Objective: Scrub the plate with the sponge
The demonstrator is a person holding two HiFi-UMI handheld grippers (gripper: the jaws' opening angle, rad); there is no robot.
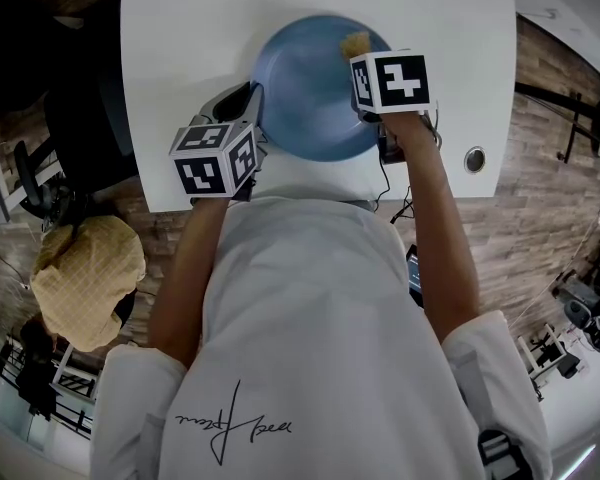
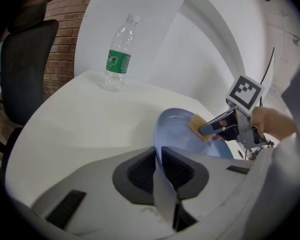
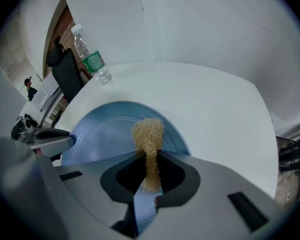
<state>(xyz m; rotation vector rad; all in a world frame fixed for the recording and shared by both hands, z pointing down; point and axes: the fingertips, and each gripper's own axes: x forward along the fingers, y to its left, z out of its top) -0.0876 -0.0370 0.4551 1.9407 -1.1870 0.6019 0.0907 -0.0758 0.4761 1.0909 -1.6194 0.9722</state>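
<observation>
Our left tongs (image 2: 159,165) are closed on the near left rim of the blue plate (image 2: 176,134), the thin edge pinched between the two dark pads. The plate sits on the white bench (image 2: 80,119), toward its near edge. We cannot tell whether it lies flat or is tipped up at the gripped side.

Our right tongs (image 3: 150,170) are clamped on the sponge (image 3: 148,134), a tan, fibrous pad squeezed narrow between the pads and fanning out beyond them. Its free end rests against the plate's inner face near the far right rim.

In the head view the right tongs' marker cube (image 1: 390,80) covers part of the plate's right side, and the left cube (image 1: 218,158) hides the grip on the rim.

A clear water bottle (image 2: 118,54) with a green label stands upright at the far left of the bench, well apart from the plate. A dark office chair (image 2: 25,69) stands just beside the bench on that side. A round metal fitting (image 1: 474,158) is set in the bench to the right of our right hand, and a thin black cable (image 1: 384,180) hangs over the near edge below that hand.
</observation>
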